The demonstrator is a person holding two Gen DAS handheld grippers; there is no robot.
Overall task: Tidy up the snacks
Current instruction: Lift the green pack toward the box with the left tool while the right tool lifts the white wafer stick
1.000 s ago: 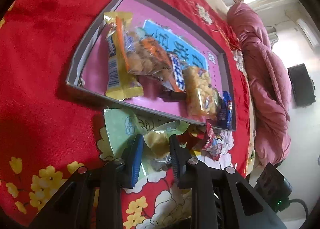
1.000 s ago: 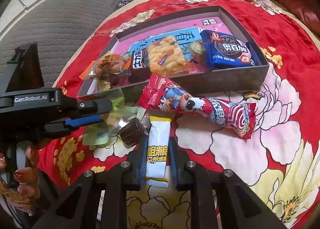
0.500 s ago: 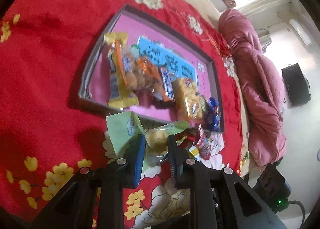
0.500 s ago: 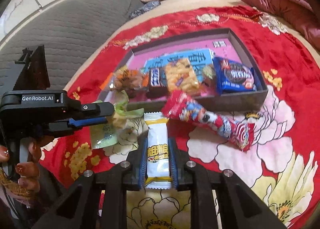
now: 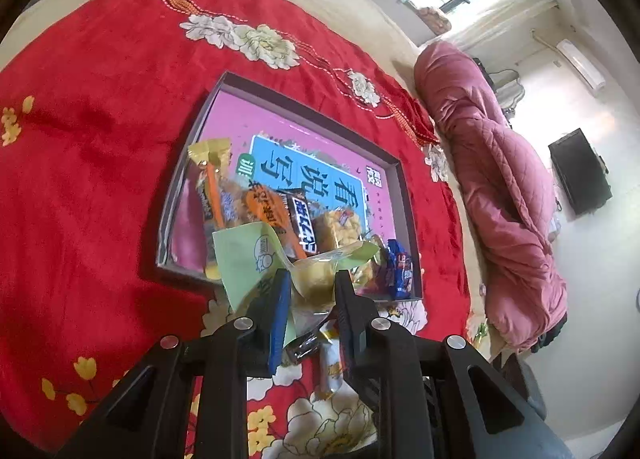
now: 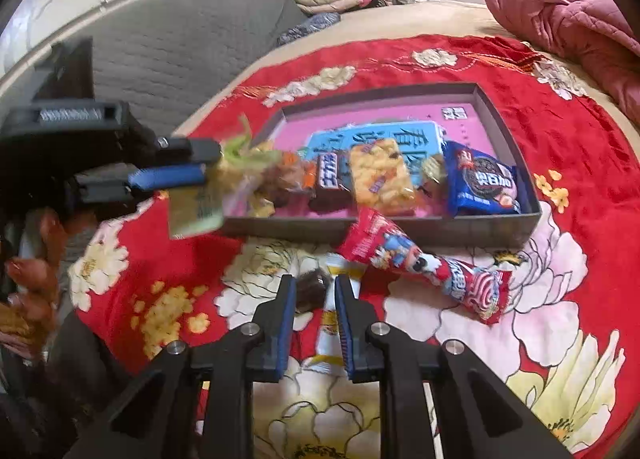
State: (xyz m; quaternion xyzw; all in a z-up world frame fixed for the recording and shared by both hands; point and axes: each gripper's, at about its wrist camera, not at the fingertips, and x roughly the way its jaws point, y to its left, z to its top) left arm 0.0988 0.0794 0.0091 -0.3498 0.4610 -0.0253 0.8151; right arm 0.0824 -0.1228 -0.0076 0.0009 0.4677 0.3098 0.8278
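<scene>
Green wrapping showed between the fingers of the left gripper [image 5: 309, 291], which was closed on a green packet [image 5: 256, 259] and held it in the air over the near left corner of the box [image 5: 404, 179]. In the right wrist view the same packet [image 6: 196, 207] hung blurred in front of the box [image 6: 492, 115]. The box lay on a red blanket [image 6: 580, 163] with white flowers and already held several snacks, among them a blue cookie pack [image 6: 482, 183] at its right end. The right gripper [image 6: 315, 291] was low over the blanket, its fingers a narrow gap apart around a white bar [image 6: 330, 319]; I cannot tell whether they pressed it. A dark candy [image 6: 310, 289] lay just beside the bar. A red packet [image 6: 424, 263] lay on the blanket against the front wall of the box.
</scene>
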